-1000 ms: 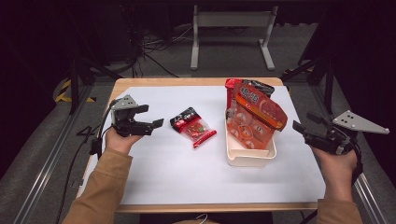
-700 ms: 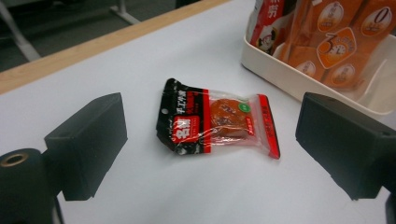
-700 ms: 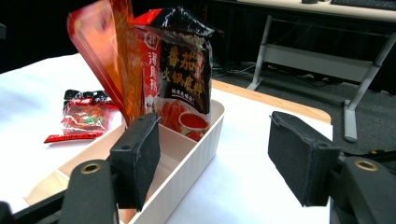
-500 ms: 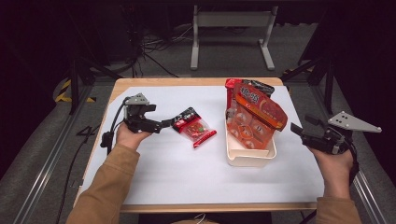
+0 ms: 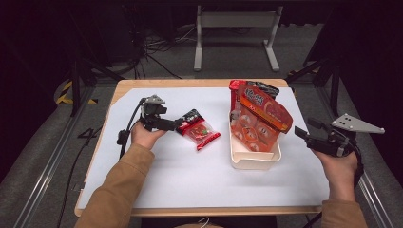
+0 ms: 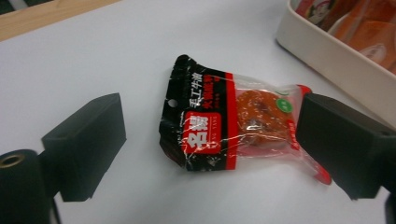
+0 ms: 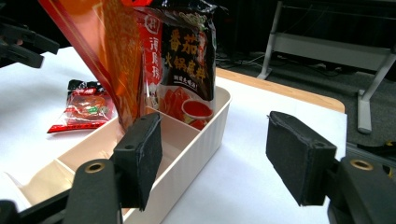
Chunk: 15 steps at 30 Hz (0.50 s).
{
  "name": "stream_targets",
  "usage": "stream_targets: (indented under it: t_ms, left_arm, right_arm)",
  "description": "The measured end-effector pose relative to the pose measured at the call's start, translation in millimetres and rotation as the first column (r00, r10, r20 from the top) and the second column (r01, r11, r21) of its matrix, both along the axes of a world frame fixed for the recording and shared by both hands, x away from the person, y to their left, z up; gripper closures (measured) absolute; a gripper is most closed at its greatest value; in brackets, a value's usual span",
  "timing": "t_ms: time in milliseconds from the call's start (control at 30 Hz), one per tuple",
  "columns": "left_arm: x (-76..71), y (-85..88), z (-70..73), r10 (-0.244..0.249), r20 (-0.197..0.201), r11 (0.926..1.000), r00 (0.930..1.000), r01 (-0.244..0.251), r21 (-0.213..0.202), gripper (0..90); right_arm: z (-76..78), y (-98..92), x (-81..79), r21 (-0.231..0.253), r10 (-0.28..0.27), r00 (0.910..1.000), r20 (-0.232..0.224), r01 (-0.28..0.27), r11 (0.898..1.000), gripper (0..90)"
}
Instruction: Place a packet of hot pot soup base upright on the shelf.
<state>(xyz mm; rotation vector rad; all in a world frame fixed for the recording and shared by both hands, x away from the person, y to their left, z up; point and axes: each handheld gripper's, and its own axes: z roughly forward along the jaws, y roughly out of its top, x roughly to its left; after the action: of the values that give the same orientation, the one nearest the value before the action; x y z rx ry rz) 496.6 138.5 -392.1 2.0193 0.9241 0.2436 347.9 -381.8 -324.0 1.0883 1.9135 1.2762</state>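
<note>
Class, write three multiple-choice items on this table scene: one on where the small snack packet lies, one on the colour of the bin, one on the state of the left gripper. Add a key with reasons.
1. Where does the small snack packet lie?
A. in the bin
B. flat on the white table, left of the bin
C. on the floor

2. What colour is the bin?
A. cream white
B. blue
C. black

3. How does the left gripper stand?
A. shut on the packet
B. open, its fingers on either side of the packet
C. shut on the bin's rim

Key: 1 B, the high view shows it on the table beside the bin. 2 A, its walls are cream white. 3 B, the left gripper view shows both fingers apart, the packet lying between them unpressed.
</note>
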Motion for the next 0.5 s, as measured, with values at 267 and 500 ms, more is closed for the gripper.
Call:
stream_targets:
  t_ms: [267, 500]
  left_arm:
    - [8.0, -2.2, -11.2, 0.016, -0.024, 0.9998, 0.9996, -0.016, -0.007, 19.3]
    - [14.3, -6.4, -24.6, 0.026, -0.058, 0.9995, 0.998, -0.025, 0.018, 19.6]
  right_arm:
    - [-2.7, -2.3, 0.7, 0.005, -0.001, 1.0, -0.006, 0.001, 1.0, 35.9]
    - [-4.4, -4.4, 1.0, 0.016, -0.006, 0.9999, -0.012, 0.006, 1.0, 35.8]
